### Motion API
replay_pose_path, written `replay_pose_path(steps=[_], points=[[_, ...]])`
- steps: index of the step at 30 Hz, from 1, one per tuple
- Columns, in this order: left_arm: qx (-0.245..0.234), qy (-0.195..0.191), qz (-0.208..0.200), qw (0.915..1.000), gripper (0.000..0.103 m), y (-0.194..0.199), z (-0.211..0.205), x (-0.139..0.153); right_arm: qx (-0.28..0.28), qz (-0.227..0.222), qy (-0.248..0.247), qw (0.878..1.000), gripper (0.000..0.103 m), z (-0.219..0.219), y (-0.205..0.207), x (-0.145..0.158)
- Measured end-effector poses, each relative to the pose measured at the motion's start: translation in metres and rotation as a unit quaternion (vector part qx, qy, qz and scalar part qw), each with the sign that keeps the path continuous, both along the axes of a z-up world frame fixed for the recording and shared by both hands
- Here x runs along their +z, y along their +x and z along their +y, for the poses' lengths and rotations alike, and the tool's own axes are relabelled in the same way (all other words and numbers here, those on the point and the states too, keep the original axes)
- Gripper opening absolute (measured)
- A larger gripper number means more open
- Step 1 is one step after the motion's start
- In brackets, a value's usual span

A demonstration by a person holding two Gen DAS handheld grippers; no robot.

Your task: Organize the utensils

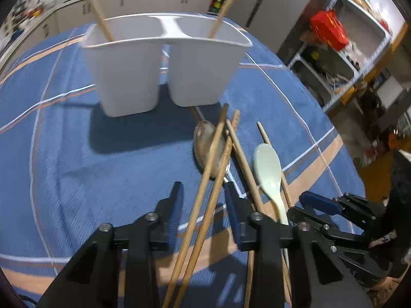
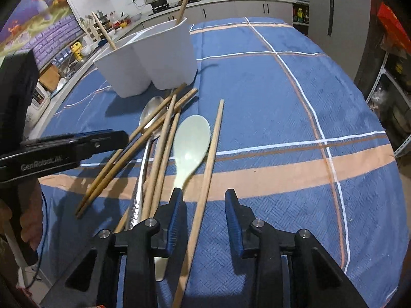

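- Centrally, a white plastic two-compartment utensil holder point(image 1: 164, 61) stands upright on a table covered by a blue cloth with white and peach stripes point(image 2: 282, 102).
- One wooden chopstick point(image 1: 96, 7) leans in the holder's left compartment, and another chopstick point(image 1: 228, 5) leans in its right compartment.
- Just in front of the holder lies a loose pile: a shiny metal spoon point(image 2: 150, 113), several crossed wooden chopsticks point(image 2: 154, 133) and a pale green plastic spoon point(image 2: 191, 141).
- In front of the holder, the left gripper point(image 1: 203, 192) has its jaws apart, straddling two crossed chopsticks without pressing them.
- Right of that pile, the right gripper point(image 2: 204, 200) also stands open, with a single wooden chopstick point(image 2: 208, 159) running between its fingers, close to the left finger and seemingly not pinched.
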State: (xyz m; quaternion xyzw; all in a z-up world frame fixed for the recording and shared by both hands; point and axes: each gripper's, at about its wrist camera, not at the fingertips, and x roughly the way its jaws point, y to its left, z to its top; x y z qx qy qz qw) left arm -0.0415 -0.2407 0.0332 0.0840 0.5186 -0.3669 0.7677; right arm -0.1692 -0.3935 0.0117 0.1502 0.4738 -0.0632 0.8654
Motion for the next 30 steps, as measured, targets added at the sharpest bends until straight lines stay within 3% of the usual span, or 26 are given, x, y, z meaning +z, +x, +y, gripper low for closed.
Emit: replay_pose_path(steps=[1,3,7,9,11,17,18,19,20,21,23,24,25,30], points=[[-0.009,0.012,0.0,0.9999,0.011,0.0,-0.006,-0.003,-0.001,0.002,-0.009,1.0,0.03,0.001,0.002,0.0],[-0.017,0.016,-0.004,0.9997,0.0,0.0,-0.014,-0.003,0.0,0.004,-0.021,1.0,0.027,0.003,0.005,-0.001],[-0.003,0.018,-0.006,0.9998,0.0,0.0,-0.015,-0.003,0.008,0.008,-0.051,0.999,0.026,0.011,0.012,-0.001],[0.015,0.024,-0.004,0.9996,0.0,0.001,-0.011,-0.007,0.013,0.01,-0.069,0.997,0.014,0.015,0.016,0.0],[0.026,0.029,0.001,0.9993,0.0,0.002,-0.004,-0.011,0.016,0.013,-0.075,0.997,0.01,0.016,0.018,0.0],[0.013,-0.011,0.003,0.9998,0.001,-0.009,0.012,0.007,-0.001,0.021,-0.076,0.997,0.009,0.0,0.01,0.001],[0.003,-0.016,0.002,0.9999,0.012,-0.011,0.011,0.01,-0.004,0.021,-0.074,0.997,0.009,-0.003,0.007,0.002],[-0.004,-0.016,-0.001,0.9999,0.033,-0.012,0.01,0.011,-0.007,0.021,-0.07,0.997,0.009,-0.006,0.004,0.002],[-0.008,-0.014,-0.007,0.9998,0.044,-0.013,0.008,0.012,-0.008,0.02,-0.066,0.998,0.009,-0.007,0.002,0.002],[-0.009,-0.012,-0.016,0.9998,0.052,-0.014,0.005,0.012,-0.01,0.018,-0.063,0.998,0.009,-0.008,0.001,0.002],[-0.019,-0.007,-0.016,0.9997,0.052,-0.018,-0.006,0.009,-0.011,0.018,-0.064,0.998,0.009,-0.007,-0.001,0.002],[-0.021,0.002,-0.011,0.9997,0.038,-0.018,-0.011,0.005,-0.01,0.018,-0.067,0.998,0.009,-0.006,-0.001,0.002],[-0.012,0.021,-0.008,0.9997,0.017,-0.015,-0.009,0.001,-0.009,0.018,-0.068,0.997,0.01,-0.005,-0.002,0.002],[0.07,0.009,0.028,0.9971,0.012,-0.007,0.023,-0.008,-0.008,0.016,-0.063,0.998,0.01,-0.006,-0.007,0.001]])
